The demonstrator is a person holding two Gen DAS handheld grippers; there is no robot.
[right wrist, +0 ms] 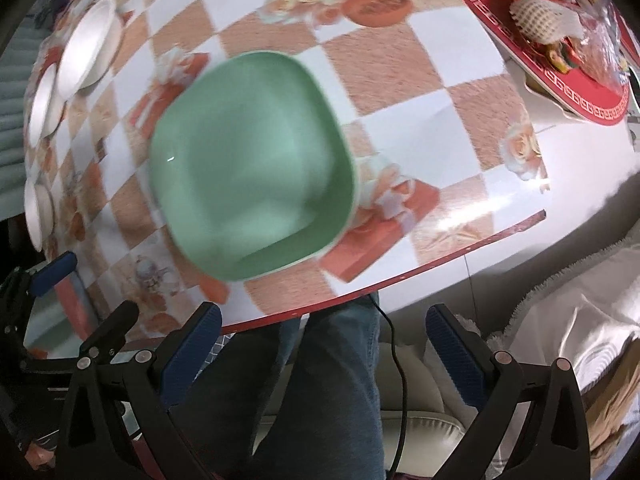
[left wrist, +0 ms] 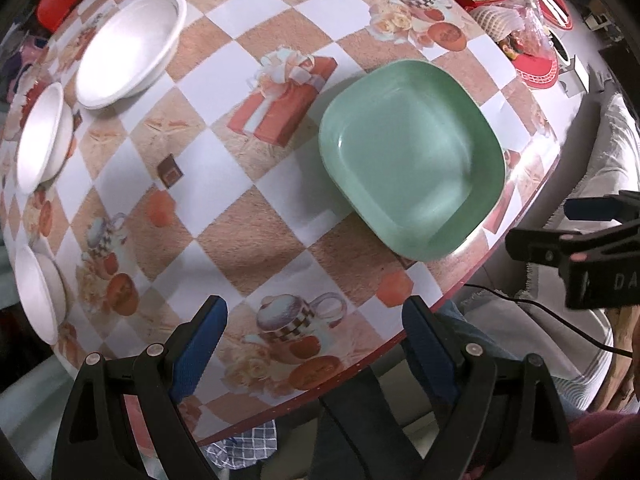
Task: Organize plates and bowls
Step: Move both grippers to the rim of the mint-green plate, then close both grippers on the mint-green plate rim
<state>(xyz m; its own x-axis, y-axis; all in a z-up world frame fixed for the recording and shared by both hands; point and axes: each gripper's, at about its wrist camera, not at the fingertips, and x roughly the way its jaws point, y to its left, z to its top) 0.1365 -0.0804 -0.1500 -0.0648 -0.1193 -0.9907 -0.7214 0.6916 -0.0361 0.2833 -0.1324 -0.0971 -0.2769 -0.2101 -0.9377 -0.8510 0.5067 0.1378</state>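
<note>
The table (left wrist: 240, 240) is bare between 3 white bowls (left wrist: 128, 50) along its left edge and the green plate (left wrist: 412, 156) near its front edge.

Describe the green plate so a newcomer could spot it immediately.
Start at the checkered tablecloth and go to its near edge, right of the printed gift box. The green plate lies there alone: square with rounded corners, unlike the round white bowls along the left side.
</note>
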